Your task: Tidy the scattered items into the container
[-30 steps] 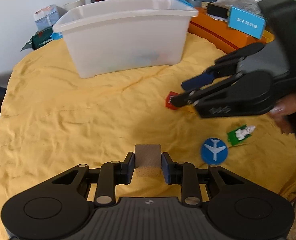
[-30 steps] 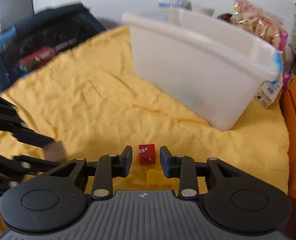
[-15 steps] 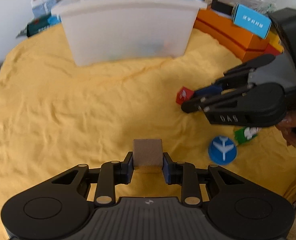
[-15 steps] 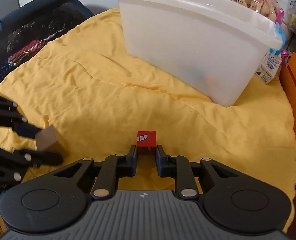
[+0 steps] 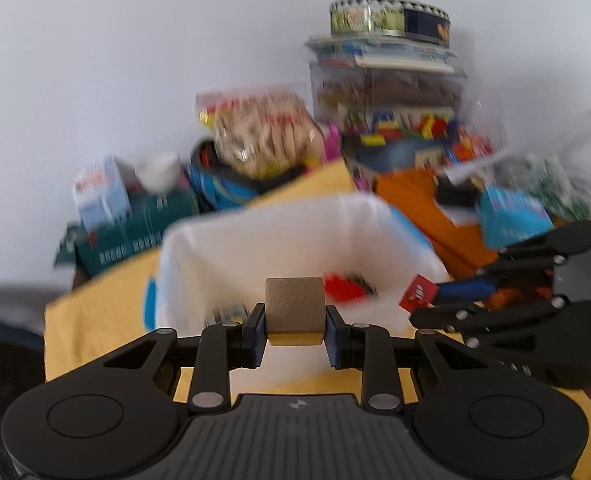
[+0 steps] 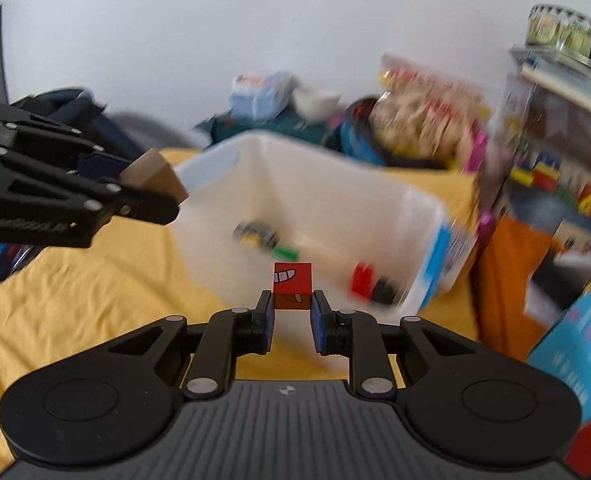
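My left gripper [image 5: 294, 336] is shut on a plain wooden cube [image 5: 294, 309], held in the air in front of the near rim of the white plastic bin [image 5: 199, 264]. My right gripper [image 6: 292, 314] is shut on a small red cube with a toothy grin [image 6: 292, 285], held just before the bin [image 6: 327, 184]. In the left wrist view the right gripper [image 5: 431, 304] shows at right with the red cube [image 5: 418, 298]. In the right wrist view the left gripper [image 6: 151, 192] shows at left with the wooden cube [image 6: 153, 178]. Several small toys lie inside the bin.
The bin stands on a yellow cloth [image 6: 75, 280]. Behind it are a snack bag [image 5: 263, 140], a green box [image 5: 135, 232], an orange box [image 5: 435, 208], a blue box [image 5: 511, 216] and a stack of toy containers [image 5: 391, 100].
Both grippers rose from the cloth and moved forward to the bin, each carrying its cube. The right gripper closed on the red cube and lifted it off the cloth.
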Demonstrator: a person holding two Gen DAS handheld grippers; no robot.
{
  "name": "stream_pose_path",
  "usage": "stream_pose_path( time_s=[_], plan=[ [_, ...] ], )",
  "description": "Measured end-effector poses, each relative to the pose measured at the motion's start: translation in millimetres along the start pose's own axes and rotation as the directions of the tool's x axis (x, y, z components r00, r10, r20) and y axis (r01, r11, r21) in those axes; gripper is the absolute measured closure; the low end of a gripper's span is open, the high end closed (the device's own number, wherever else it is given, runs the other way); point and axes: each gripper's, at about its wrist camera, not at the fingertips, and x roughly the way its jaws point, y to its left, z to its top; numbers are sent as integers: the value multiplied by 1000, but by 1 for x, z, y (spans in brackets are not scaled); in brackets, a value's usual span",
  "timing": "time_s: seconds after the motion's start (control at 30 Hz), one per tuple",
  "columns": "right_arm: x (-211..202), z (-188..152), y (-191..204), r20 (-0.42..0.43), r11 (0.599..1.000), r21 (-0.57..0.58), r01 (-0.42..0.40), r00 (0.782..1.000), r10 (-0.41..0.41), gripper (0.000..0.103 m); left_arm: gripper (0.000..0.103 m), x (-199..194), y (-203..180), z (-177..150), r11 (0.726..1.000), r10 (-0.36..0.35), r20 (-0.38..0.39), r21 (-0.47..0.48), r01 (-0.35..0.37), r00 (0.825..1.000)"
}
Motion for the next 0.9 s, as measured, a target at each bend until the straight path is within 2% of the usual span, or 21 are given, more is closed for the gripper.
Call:
stream_pose_path(
  time_s=[0.2, 0.33, 0.47, 0.5, 0.53, 0.67, 0.83, 0.9],
  plan=[
    [25, 30, -15, 22, 999, 29, 30, 999, -31, 81, 71, 45, 17, 28, 999, 2, -3, -37, -2, 1000],
    [47, 41, -21, 10, 998, 36, 56, 998, -56, 81, 71, 77, 27, 31, 999, 22, -52, -43, -24, 998],
    [64, 39, -26, -24, 995, 74, 63, 998, -61, 77, 70, 93, 35, 28, 998, 4, -90, -69, -11, 996],
    [67, 37, -26, -33, 995, 77, 64, 998, -62, 75, 65, 94, 34, 27, 998, 14, -91, -66, -20, 996],
    [68, 35, -26, -33, 995, 76, 68, 997, -66, 75, 59, 94, 33, 27, 997, 30, -91, -64, -36, 995],
    [69, 33, -25, -34, 996, 69, 65, 997, -63, 75, 58, 81, 37, 28, 995, 12, -65, -103, -19, 998],
    [48, 31, -25, 8, 997, 61, 47, 999, -48, 75, 51, 39, 36, 20, 992, 23, -6, -125, -23, 1000],
    [34, 27, -26, 34, 998, 57, 36, 999, -38, 74, 47, 21, 32, 10, 992, 22, -6, -126, -22, 1000]
  ],
)
